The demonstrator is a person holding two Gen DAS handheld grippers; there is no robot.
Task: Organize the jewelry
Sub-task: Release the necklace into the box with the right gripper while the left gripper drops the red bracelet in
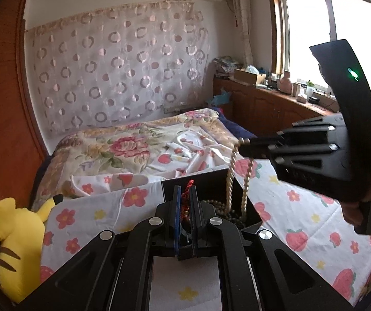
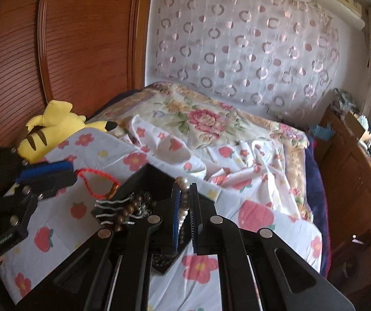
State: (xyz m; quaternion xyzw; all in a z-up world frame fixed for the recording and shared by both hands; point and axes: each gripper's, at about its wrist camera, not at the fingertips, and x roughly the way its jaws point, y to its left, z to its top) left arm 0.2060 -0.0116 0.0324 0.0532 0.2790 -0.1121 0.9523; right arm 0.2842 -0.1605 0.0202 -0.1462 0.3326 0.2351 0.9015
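Observation:
A black open box (image 1: pixel 252 208) sits on the flowered bed sheet and holds several bead strands (image 2: pixel 131 207). My left gripper (image 1: pixel 185 191) is shut on a red cord bracelet (image 1: pixel 186 194), held just over the box's near left side; the bracelet's loop (image 2: pixel 96 181) hangs from it in the right wrist view. My right gripper (image 2: pixel 185 189) is shut on a cream pearl necklace (image 1: pixel 233 171). The necklace hangs in a long loop from the right gripper (image 1: pixel 245 147) down into the box.
A yellow plush toy (image 1: pixel 14 235) lies at the bed's left edge against the wooden headboard (image 2: pixel 87 41). A rumpled floral quilt (image 1: pixel 123 145) covers the far bed. A wooden cabinet (image 1: pixel 276 103) with clutter runs under the window at right.

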